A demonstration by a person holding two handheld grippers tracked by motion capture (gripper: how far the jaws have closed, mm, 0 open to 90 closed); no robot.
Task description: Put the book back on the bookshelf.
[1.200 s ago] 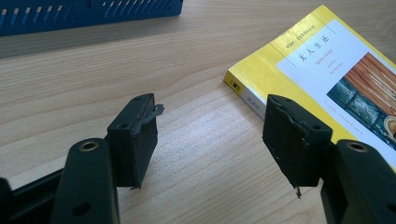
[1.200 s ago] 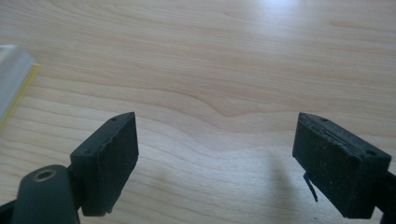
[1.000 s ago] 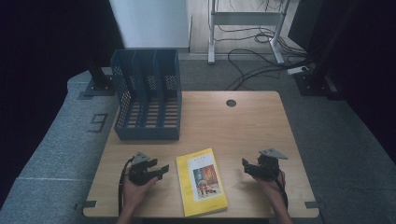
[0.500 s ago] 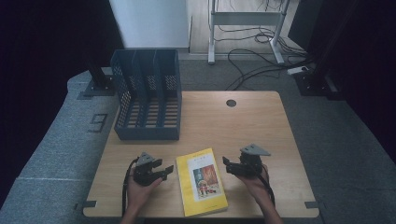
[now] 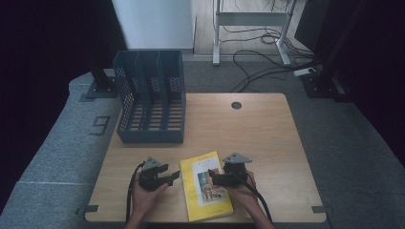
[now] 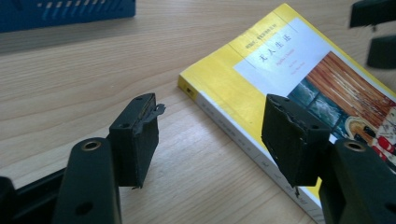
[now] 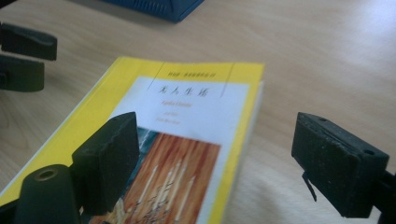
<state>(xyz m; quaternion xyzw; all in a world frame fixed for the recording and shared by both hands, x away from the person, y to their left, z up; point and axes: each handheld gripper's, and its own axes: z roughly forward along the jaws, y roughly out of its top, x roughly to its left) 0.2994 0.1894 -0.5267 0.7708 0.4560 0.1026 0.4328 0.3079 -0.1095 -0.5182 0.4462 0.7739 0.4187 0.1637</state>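
A yellow paperback book (image 5: 205,191) lies flat near the table's front edge, cover up. My left gripper (image 5: 172,175) rests low on the table just left of the book, jaws open. In the left gripper view (image 6: 215,135) the book's (image 6: 289,65) spine edge lies under the gap between the jaws. My right gripper (image 5: 212,177) hovers over the book's cover from the right, open. In the right gripper view (image 7: 224,158) its jaws straddle the book's (image 7: 187,107) far right edge without touching it.
A blue slotted file organizer (image 5: 150,95) stands at the back left of the wooden table (image 5: 267,133), with a round cable hole (image 5: 236,105) behind the middle. Cables and a desk frame lie on the floor beyond.
My right gripper has travelled left from the table's right side to above the book. The left gripper has stayed almost where it was, still open.
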